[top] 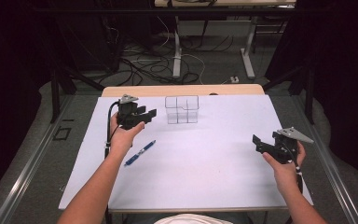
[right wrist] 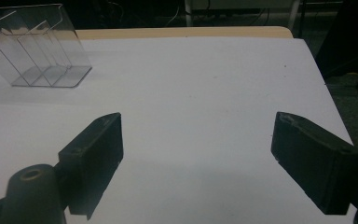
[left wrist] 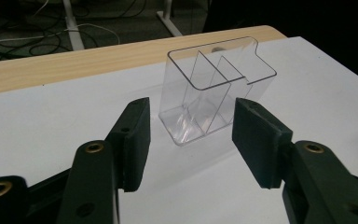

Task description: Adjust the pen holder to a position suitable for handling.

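Observation:
A clear plastic organizer (top: 182, 109) with several compartments stands upright at the back middle of the white table (top: 200, 158). My left gripper (top: 148, 114) is open, just left of it and pointing at it; in the left gripper view the organizer (left wrist: 214, 88) sits a short way beyond the gap between the jaws (left wrist: 191, 135). A blue pen (top: 140, 153) lies on the table below my left hand. My right gripper (top: 257, 142) is open and holds nothing, near the table's right edge; in the right gripper view the organizer (right wrist: 37, 46) is far off at upper left of the gripper (right wrist: 196, 149).
The table's wooden back edge (top: 182, 90) runs behind the organizer. Beyond it lie floor cables (top: 144, 65) and white desk legs (top: 248, 51). Dark curtains stand on both sides.

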The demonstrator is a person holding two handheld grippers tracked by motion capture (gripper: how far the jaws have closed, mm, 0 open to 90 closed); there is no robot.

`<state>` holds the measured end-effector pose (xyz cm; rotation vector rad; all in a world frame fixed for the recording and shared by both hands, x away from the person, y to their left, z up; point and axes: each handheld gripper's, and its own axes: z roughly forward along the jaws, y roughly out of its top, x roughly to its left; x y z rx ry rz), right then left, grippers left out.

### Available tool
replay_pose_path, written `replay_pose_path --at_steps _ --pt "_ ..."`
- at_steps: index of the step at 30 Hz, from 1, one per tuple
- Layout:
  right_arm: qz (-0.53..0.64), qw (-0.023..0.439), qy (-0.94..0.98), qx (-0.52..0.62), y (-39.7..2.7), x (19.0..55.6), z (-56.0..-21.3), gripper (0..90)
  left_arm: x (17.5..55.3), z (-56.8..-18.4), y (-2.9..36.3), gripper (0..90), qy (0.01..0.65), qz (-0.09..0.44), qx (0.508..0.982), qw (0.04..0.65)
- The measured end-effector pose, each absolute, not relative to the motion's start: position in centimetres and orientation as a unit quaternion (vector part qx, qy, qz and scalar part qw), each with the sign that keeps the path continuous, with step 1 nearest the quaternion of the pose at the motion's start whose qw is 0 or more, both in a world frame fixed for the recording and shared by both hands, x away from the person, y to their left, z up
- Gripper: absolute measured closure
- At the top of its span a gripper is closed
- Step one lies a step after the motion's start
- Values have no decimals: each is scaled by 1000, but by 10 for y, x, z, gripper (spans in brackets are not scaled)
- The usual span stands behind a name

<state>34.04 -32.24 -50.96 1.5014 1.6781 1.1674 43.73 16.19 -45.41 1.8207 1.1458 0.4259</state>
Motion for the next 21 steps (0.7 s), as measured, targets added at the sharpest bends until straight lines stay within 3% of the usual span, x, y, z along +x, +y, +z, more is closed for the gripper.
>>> replay_pose_path --at_steps 10,17,21 --pt "437 299 633 565 -322 340 -510 163 424 -449 177 306 465 161 735 467" --pt "438 297 636 562 -321 340 -510 163 414 -451 188 265 453 182 752 443" --pt "431 293 641 563 -321 339 -510 163 411 -456 192 241 463 151 754 441"
